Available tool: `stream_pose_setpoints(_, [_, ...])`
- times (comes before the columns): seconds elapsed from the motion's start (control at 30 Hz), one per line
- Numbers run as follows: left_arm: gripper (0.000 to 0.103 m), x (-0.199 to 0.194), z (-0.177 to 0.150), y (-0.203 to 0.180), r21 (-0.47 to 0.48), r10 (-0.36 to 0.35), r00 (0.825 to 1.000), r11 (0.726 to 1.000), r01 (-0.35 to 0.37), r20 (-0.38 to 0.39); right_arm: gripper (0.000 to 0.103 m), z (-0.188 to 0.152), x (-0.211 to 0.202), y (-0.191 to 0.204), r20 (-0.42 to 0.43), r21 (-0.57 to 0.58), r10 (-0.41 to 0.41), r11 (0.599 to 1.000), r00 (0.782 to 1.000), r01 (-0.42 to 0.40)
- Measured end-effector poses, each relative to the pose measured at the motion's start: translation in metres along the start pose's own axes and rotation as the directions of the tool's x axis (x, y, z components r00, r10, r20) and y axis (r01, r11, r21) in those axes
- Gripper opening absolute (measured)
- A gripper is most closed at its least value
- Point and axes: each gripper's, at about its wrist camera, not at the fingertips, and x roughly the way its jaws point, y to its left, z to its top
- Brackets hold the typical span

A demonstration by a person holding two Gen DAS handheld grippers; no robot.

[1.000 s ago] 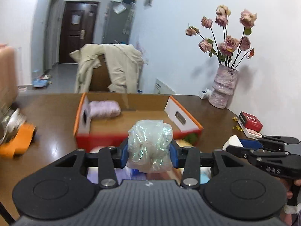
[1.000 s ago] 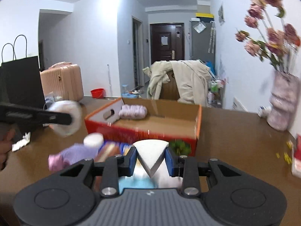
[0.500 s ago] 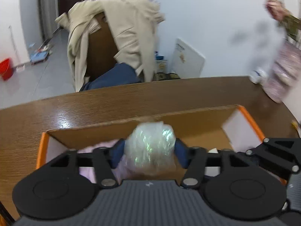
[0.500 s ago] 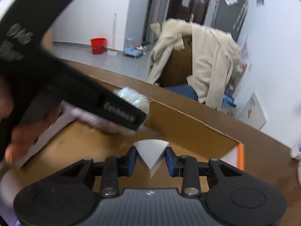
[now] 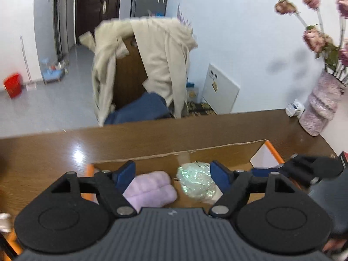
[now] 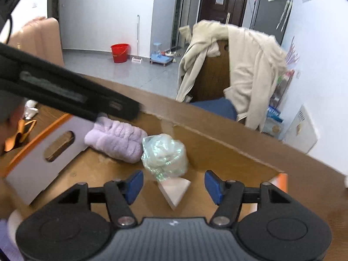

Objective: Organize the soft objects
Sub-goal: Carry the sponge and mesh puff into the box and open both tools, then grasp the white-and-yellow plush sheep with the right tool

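Observation:
An orange-edged cardboard box lies on the brown table. In it rest a lilac fluffy roll, a shiny crumpled plastic ball and a white wedge sponge. My left gripper hovers over the box, jaws opening, clear of the plastic ball and the lilac roll below. My right gripper is also opening; the wedge lies between its blue pads, touched by neither. The left gripper's black body crosses the right wrist view.
A chair draped with a beige coat stands behind the table. A pink vase with dried roses and a small bottle sit at the table's right end. An orange object lies left of the box.
Both grippers travelled from the table's near side to over the box. The left let go of the plastic ball and the right let go of the white wedge; both now lie in the box.

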Motion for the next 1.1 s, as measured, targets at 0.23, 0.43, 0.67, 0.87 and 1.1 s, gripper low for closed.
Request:
stream_pose_setpoints(0.23, [0.088, -0.123, -0.041, -0.021, 0.068, 0.065, 0.993, 0.995, -0.072, 0.097, 0.077, -0.026, -0.133, -0.019, 0.133, 0.02, -0.096, 0.995, 0.986, 0.094])
stream_pose_setpoints(0.43, [0.098, -0.222, -0.13, -0.056, 0.028, 0.01, 0.97, 0.999, -0.017, 0.241, 0.086, -0.11, -0.23, 0.0, 0.252, 0.067, -0.089, 0.995, 0.964, 0.075])
stream_pose_setpoints(0.67, [0.102, -0.266, -0.252, -0.109, 0.053, 0.034, 0.962, 0.997, -0.051, 0.272, 0.095, -0.234, -0.277, 0.052, 0.373, 0.034, -0.083, 0.997, 0.924, 0.076])
stream_pose_setpoints(0.87, [0.103, -0.286, -0.343, -0.129, -0.024, 0.058, 0.964, 0.998, -0.054, 0.26, 0.095, -0.305, -0.287, 0.101, 0.355, 0.043, -0.071, 0.997, 0.932, 0.06])
stream_pose_setpoints(1.1, [0.103, -0.289, -0.364, -0.125, -0.026, 0.086, 0.969, 0.996, -0.082, 0.231, 0.096, -0.336, -0.289, 0.124, 0.337, 0.094, -0.047, 0.995, 0.94, 0.016])
